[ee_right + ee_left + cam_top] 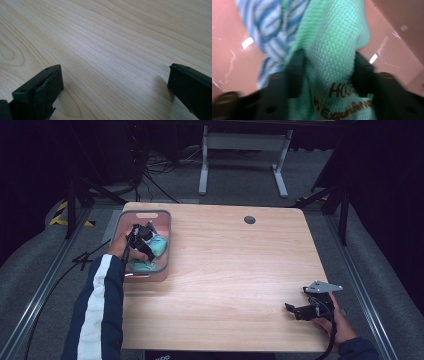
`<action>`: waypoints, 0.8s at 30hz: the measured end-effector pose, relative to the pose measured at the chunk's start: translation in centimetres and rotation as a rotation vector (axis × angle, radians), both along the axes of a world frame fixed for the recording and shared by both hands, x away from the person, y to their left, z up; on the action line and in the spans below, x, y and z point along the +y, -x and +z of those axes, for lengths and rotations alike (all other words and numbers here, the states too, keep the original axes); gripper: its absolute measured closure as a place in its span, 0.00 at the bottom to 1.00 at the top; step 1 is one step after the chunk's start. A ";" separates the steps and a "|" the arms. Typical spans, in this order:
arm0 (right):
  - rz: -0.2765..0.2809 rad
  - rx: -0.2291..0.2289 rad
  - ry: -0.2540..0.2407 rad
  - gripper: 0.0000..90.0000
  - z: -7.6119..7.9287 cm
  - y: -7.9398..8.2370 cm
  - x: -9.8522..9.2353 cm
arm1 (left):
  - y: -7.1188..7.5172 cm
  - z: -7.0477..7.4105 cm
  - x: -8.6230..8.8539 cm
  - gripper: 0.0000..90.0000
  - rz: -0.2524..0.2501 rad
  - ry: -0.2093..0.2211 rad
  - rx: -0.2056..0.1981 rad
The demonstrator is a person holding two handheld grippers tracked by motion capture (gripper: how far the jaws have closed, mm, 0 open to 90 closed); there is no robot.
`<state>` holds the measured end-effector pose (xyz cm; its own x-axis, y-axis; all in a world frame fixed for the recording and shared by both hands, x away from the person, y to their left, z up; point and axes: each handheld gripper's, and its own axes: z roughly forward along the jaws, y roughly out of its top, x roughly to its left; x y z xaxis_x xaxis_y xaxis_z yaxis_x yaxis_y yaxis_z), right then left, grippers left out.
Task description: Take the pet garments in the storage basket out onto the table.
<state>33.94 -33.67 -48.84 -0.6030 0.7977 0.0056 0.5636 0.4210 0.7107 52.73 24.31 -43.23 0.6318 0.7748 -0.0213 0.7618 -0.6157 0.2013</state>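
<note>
The left gripper (328, 72) has its jaws closed partway on a green cloth (332, 50) inside the one pink bin (165, 240), a striped cloth (274, 30) touching it. The right gripper (115, 82) rests wide open and empty on the table (235, 270).

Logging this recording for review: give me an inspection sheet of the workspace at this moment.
Surface: wooden table, bare wood, with a grommet hole.
Job's things: pink bin at the left edge, holding a green cloth and a blue striped cloth.
Clutter: nothing seen.
Grippers: left gripper in the bin, jaws either side of a green cloth fold; right gripper open, low over bare wood.
Cables: a black one trails from each gripper; more on the floor.
Surroundings: grey floor, white table frame.
</note>
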 end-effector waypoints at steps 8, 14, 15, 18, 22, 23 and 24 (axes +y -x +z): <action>-0.003 0.001 0.000 0.01 0.0 0.0 0.1 | 0.8 0.4 0.1 0.84 -0.002 -0.017 -0.068; -0.013 0.000 0.000 0.01 0.0 0.1 0.1 | 1.4 2.0 0.3 0.86 0.004 0.017 -0.132; -0.013 0.000 0.000 0.01 0.0 0.1 0.1 | 1.5 2.3 0.4 0.86 0.005 0.030 -0.141; -0.014 0.000 0.000 0.01 0.0 0.1 0.1 | 1.9 3.3 0.7 0.86 0.006 0.073 -0.174; -0.011 0.001 0.001 0.01 0.0 0.1 0.2 | 2.6 4.2 0.9 0.86 0.017 0.096 -0.218; -0.011 0.001 0.001 0.01 0.0 0.1 0.2 | 3.1 4.9 1.0 0.86 0.019 0.111 -0.252; -0.011 0.001 0.001 0.01 0.0 0.1 0.2 | 3.1 4.9 1.0 0.86 0.019 0.111 -0.252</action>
